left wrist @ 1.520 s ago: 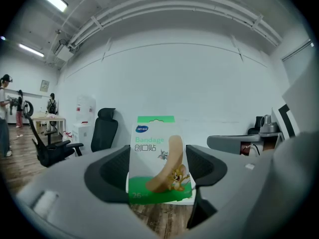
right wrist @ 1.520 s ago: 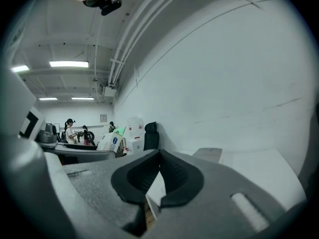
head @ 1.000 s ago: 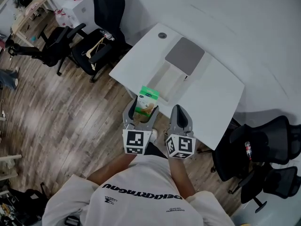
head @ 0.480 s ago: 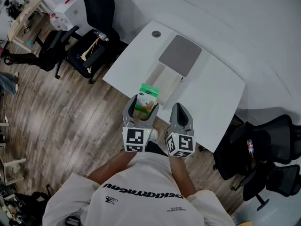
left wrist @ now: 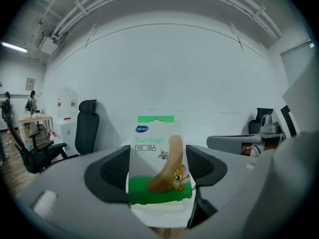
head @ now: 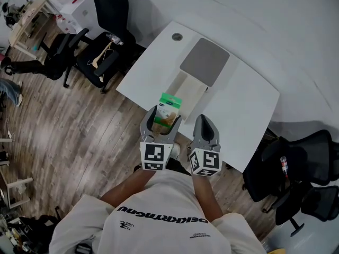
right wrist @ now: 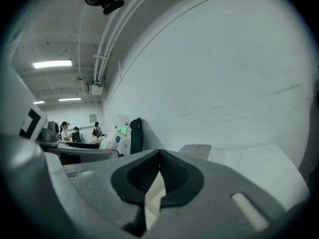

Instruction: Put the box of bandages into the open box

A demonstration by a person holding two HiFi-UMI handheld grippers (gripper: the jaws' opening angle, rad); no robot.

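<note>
Head view: white table [head: 246,110] bearing open box [head: 185,90]; wood floor [head: 79,136]; black chairs [head: 111,7].

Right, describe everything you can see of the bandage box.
The bandage box is a flat cardboard carton, white with a green band at the bottom and a green tab on top. Its front shows a blue logo, green "Bandage" lettering, a tan plaster strip and a cartoon mouse. It stands upright between the left gripper's jaws, whose dark pads press on its two sides. In the head view it appears over the near edge of the white table, short of the open box.
</note>
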